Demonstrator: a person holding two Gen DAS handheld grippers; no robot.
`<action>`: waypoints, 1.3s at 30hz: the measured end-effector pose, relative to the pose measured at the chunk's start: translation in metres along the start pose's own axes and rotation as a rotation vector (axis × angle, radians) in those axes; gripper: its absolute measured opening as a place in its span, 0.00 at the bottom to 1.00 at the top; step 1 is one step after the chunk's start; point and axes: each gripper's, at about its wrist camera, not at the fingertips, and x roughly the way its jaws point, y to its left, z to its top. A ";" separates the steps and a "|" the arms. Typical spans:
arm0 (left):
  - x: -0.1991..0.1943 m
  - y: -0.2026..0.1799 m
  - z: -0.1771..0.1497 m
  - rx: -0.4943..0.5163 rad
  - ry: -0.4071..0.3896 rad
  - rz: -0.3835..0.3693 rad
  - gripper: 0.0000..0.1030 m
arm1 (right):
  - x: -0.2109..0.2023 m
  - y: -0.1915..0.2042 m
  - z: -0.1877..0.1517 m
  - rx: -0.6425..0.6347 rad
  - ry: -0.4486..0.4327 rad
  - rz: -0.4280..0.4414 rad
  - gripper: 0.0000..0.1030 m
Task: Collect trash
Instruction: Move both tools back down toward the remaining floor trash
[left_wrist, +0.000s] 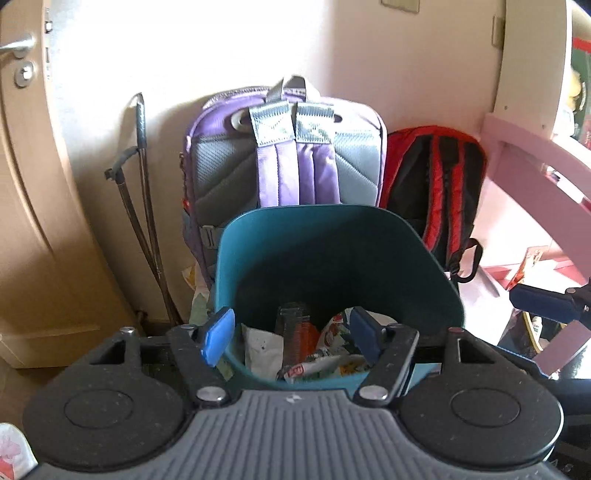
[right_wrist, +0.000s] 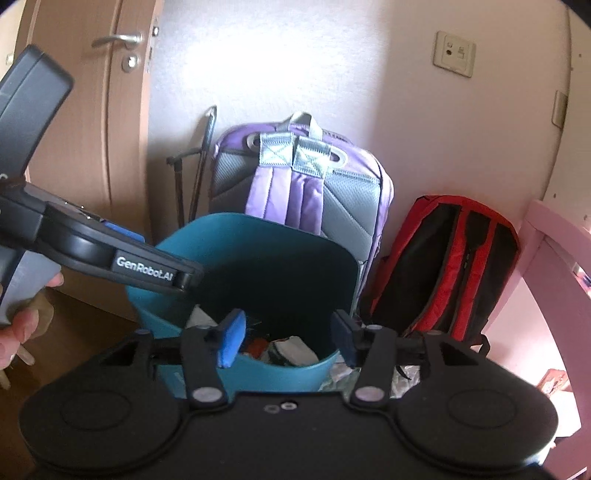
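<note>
left wrist view: the left claw (left_wrist: 291, 338) is seen spread, its blue pads (left_wrist: 218, 336) apart with nothing pinched between them. it hangs over the near rim of a teal bin (left_wrist: 340, 240) standing on the floor. the trash (left_wrist: 314, 354) lies at the bottom of the bin: crumpled wrappers, a white packet, something orange and a dark ribbed piece; single items cannot be told apart, and the near part of the heap is cut off by the claw body. behind the bin a purple backpack (left_wrist: 284, 155) is leaned against the wall, its lower half hidden by the bin. a red backpack (left_wrist: 439, 184) is seen beside it, partly hidden too. a door (left_wrist: 26, 147) is at the left edge. at the right edge only a blue pad tip of the right claw (left_wrist: 543, 304) shows.

right wrist view: the right claw (right_wrist: 290, 338) is likewise spread and empty, held over the bin (right_wrist: 258, 240); a smaller patch of trash (right_wrist: 288, 350) is visible between its pads. crinkled foil-like material (right_wrist: 343, 373) is noted just right of the bin, too blurred to identify. the left claw (right_wrist: 184, 275) enters from the left over the bin rim; its jaw gap is not visible here. a hand (right_wrist: 22, 325) is cut off at the left edge.
</note>
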 end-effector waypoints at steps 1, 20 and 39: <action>-0.008 0.001 -0.002 -0.004 -0.003 -0.002 0.67 | -0.006 0.001 0.000 0.003 -0.005 0.003 0.57; -0.102 0.019 -0.092 0.004 -0.015 -0.045 0.80 | -0.091 0.029 -0.049 0.064 0.001 0.122 0.60; 0.027 0.083 -0.230 0.080 0.119 -0.056 0.98 | 0.038 0.074 -0.201 0.157 0.281 0.255 0.61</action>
